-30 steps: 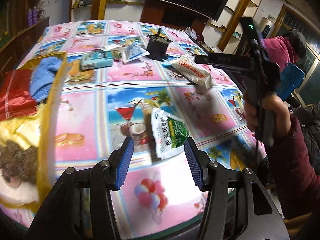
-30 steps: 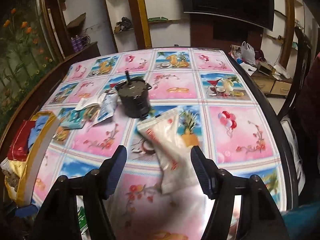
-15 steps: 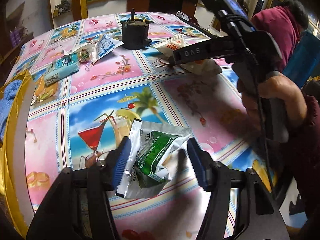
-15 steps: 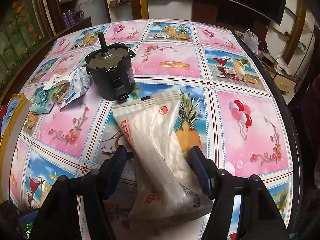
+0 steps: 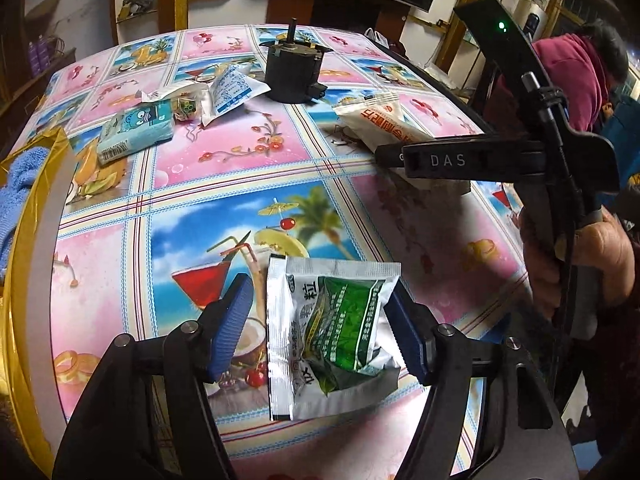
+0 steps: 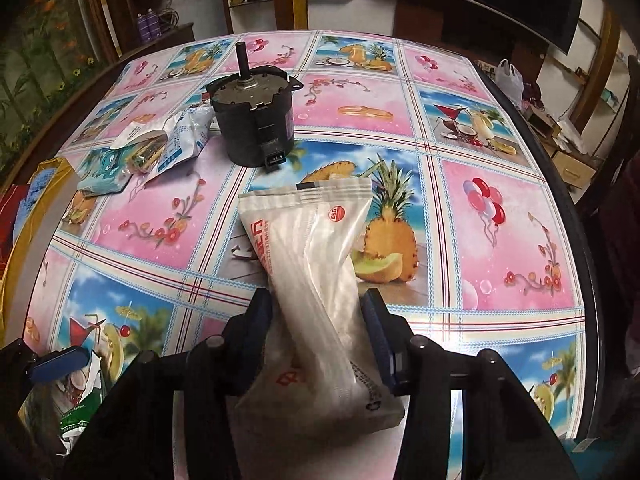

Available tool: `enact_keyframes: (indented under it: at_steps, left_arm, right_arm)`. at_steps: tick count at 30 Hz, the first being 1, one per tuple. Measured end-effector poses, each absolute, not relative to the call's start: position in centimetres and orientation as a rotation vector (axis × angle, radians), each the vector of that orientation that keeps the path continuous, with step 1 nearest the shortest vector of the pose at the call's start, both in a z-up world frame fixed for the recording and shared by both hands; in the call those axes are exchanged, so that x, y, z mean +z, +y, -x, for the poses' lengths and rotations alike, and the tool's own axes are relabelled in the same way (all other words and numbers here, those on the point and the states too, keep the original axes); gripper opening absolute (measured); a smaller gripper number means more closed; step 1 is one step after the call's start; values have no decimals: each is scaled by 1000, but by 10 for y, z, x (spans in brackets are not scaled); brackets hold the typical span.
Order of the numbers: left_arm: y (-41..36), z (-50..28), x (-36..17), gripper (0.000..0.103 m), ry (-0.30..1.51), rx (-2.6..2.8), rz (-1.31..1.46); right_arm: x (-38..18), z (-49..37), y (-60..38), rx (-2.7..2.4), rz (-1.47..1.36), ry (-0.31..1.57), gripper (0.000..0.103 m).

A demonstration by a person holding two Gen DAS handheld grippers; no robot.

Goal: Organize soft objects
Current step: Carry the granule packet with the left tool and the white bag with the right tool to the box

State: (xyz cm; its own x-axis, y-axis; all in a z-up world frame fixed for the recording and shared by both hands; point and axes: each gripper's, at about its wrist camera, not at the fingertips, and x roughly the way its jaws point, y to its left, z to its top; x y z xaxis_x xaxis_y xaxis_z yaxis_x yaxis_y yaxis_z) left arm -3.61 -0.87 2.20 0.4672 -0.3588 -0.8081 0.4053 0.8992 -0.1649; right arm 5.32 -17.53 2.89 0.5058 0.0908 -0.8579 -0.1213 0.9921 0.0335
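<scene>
A: Where does each hand-held gripper stand?

B: The left hand-held gripper (image 5: 320, 332) is about half open around the flat green-and-silver foil sachet (image 5: 332, 336), which lies near the front edge of the surface (image 5: 256, 184). Its right pad looks to be at the sachet's edge; the left pad is clear of it. No grip there.

A: And the right?

B: The right hand-held gripper (image 6: 320, 336) has just been closing, with the long white crinkly plastic packet (image 6: 316, 280) between its jaws. The pads (image 6: 260, 320) look to be touching both sides of the packet's waist. It rests near the middle of the surface, just in front of the black cylindrical motor (image 6: 252, 120).

A: Which way do they run?

B: The white packet's long axis runs away from the gripper, sealed end towards the motor, a bit tilted. The sachet's runs front to back too, with its front end crumpled.

A: Advice?

B: I'd close across the short width, gently, since both crumple. The sachet sits off-centre, so shift right before squeezing. Lift straight up, clear of the motor.
</scene>
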Motion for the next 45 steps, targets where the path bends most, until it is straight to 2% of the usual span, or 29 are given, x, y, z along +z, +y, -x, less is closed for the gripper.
enact_keyframes:
  at_steps: [1,2,9,10,24,33,45]
  left_arm:
    - [-7,38,23,29,978,-480,-47]
    - [-6,39,22,21,987,-489,-37]
    - [13,50,26,20,981,-481,38]
    - [16,52,28,20,977,-477,47]
    - [59,94,82,20,821,-400,74]
    - [133,112,106,20,742,-289,207]
    - [221,122,108,20,697,-95,309]
  right_arm:
    - [29,-51,-176,131,26,1036,47]
    - [30,-48,-176,139,18,1038,46]
    - [33,-29,-176,177,-14,1035,42]
    - [34,-26,-176,184,-19,1033,38]
    - [64,16,-137,340,-49,974,38]
    - [80,36,-94,432,1,950,37]
    - [100,42,-26,539,59,918,37]
